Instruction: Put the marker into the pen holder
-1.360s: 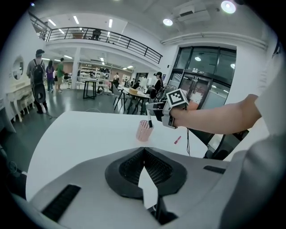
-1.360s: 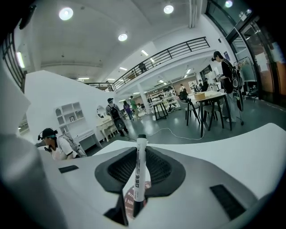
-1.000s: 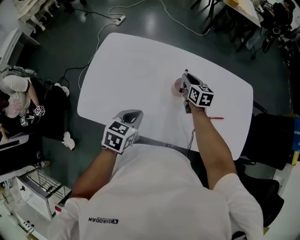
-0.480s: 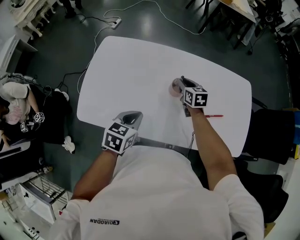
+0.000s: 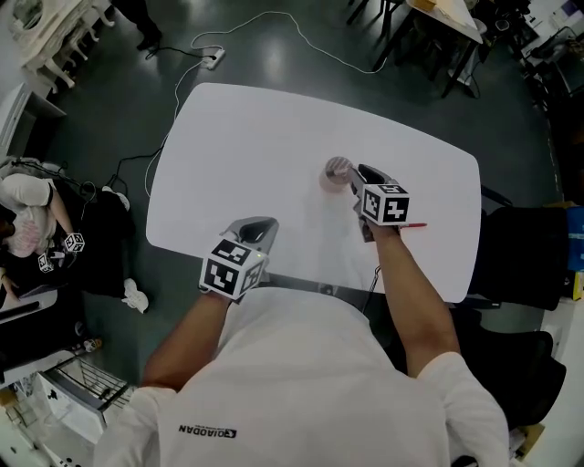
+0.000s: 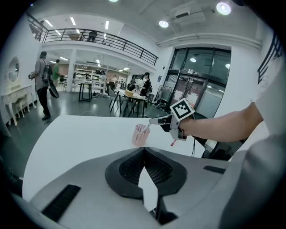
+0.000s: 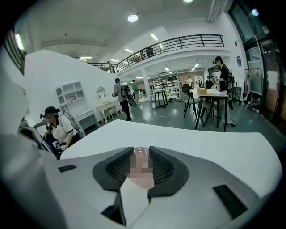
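A pink mesh pen holder (image 5: 336,171) stands upright near the middle of the white table (image 5: 246,146). In the left gripper view a thin pale stick seems to lean inside the holder (image 6: 140,135). My right gripper (image 5: 358,173) hovers just right of it. Its jaws have just been opening and stand open, nothing pressed between them. In the right gripper view the holder (image 7: 142,167) shows through the gap ahead of the right gripper (image 7: 142,152). A red pen (image 5: 415,225) lies on the table behind the right hand. My left gripper (image 5: 260,223) rests at the near table edge, jaw tips touching.
A person sits at a desk off the table's left end (image 5: 27,201). A white cable and power strip (image 5: 212,57) lie on the floor beyond the table. Dark chairs and another table (image 5: 438,27) stand at the far right. A black chair (image 5: 520,264) sits right of the table.
The right gripper has drawn back to the right from over the holder, which now stands uncovered. The left gripper has kept still.
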`<state>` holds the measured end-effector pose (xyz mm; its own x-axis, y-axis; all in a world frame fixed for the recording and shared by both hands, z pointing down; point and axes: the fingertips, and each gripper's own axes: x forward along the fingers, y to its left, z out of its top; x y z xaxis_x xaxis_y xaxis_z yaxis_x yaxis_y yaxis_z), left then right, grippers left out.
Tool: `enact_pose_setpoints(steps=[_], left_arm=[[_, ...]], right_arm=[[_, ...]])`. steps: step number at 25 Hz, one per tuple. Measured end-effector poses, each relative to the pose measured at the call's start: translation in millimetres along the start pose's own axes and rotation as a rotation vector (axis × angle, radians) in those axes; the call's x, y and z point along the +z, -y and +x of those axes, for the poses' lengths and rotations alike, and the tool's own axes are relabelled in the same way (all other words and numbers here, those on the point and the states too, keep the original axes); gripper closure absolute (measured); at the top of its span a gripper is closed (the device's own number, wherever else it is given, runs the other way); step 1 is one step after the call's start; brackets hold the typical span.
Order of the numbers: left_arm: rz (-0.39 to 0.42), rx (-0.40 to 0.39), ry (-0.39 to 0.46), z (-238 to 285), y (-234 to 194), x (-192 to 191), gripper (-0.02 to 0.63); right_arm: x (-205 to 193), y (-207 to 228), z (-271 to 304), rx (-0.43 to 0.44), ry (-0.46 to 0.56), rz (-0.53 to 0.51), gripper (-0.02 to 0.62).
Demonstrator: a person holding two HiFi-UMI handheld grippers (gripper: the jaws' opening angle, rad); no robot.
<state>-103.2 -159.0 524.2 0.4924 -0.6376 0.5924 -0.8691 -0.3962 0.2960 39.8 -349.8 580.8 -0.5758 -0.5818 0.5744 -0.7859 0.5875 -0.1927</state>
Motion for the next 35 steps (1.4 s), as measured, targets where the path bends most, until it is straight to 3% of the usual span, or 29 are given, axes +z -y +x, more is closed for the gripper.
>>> enact_pose_setpoints(steps=[3,8,13,19,25,35], left_arm=[[0.022,-0.017,0.018,-3,2,7,0.58],[0.055,-0.058,0.057,-2,12,24,0.58],[0.092,-0.101,0.085,-2,32,40,0.58],[0.156,-0.122,0.104,-4,44,52,0.58],[0.173,-0.139,0.078,0,49,47,0.58],[0.188,-0.151,0.072,6,57,46,0.58]], right_arm=[[2,-15,-24,0.027,0.036,0.021,0.474],[9,-46,-77,0.1,0.114,0.08,0.561],[10,-73,-126,0.152,0.173,0.12,0.577],[12,-87,-161,0.147,0.206,0.129,0.577],[-4,-89,-178,0.105,0.206,0.083,0.577],[-21,-88,-179,0.11,0.173,0.102,0.577]])
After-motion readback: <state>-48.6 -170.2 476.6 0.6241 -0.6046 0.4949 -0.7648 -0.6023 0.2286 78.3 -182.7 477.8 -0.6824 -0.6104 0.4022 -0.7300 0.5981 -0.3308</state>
